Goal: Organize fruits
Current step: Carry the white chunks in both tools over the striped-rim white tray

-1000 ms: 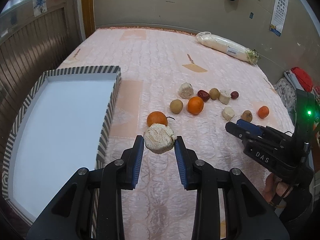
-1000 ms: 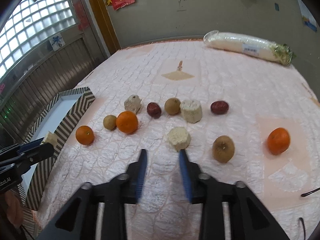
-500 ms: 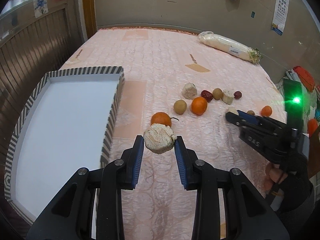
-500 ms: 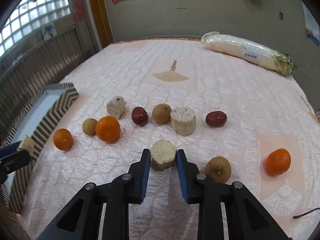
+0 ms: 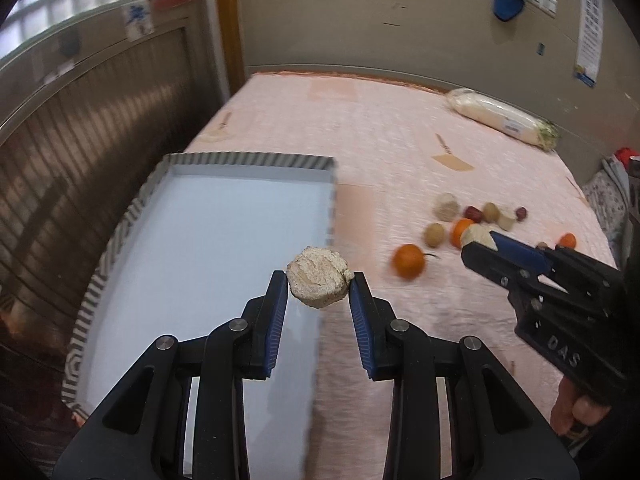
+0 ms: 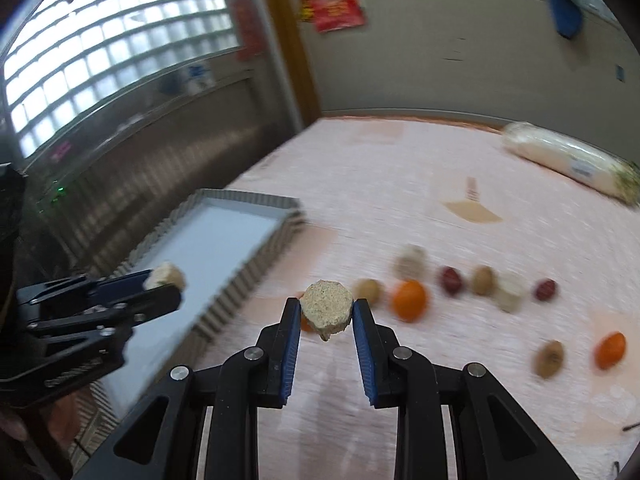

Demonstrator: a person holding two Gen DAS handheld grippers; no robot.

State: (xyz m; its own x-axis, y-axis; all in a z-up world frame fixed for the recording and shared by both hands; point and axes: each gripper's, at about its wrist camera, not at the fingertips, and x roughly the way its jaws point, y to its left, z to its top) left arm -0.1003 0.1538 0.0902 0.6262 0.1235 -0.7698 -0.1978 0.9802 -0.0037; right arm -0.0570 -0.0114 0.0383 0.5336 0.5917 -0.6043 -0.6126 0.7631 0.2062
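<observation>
Grippers sit nearest to me in both wrist views, each with black arms and blue pads. My left gripper (image 5: pixel 319 286) is clamped on a pale, rough, round chunk (image 5: pixel 319 282), which is pinched between the pads and lifted over the near right edge of a tray (image 5: pixel 248 159). My right gripper (image 6: pixel 326 312) is clamped on a second pale chunk (image 6: pixel 327 314), also lifted clear of the bedcover; its jaws have just been closing, and the chunk is now pressed between them.

The tray has a white floor and a zigzag black-and-white rim. It lies on the left side of a pink quilted bedcover (image 5: pixel 384 144). From the left wrist view, the right gripper comes in at the right edge, with a person's fingers (image 5: pixel 576 412) wrapped round its handle.

To the right of the tray, the other fruits lie loose on the cover. An orange (image 5: pixel 408 261) with a short stalk is the nearest. Beyond it is a cluster: a brownish round fruit (image 5: pixel 434 234), another orange (image 5: pixel 460 229), a pale lump (image 5: pixel 446 206), two dark red fruits (image 5: pixel 473 212) and more pale and brown pieces, blurred. A small orange (image 5: pixel 567 240) lies furthest right.

At the far right of the bed rests a long white wrapped bundle (image 5: pixel 500 117). Behind it is a grey wall, and on the far left a window (image 6: pixel 120 40) of glass blocks.
</observation>
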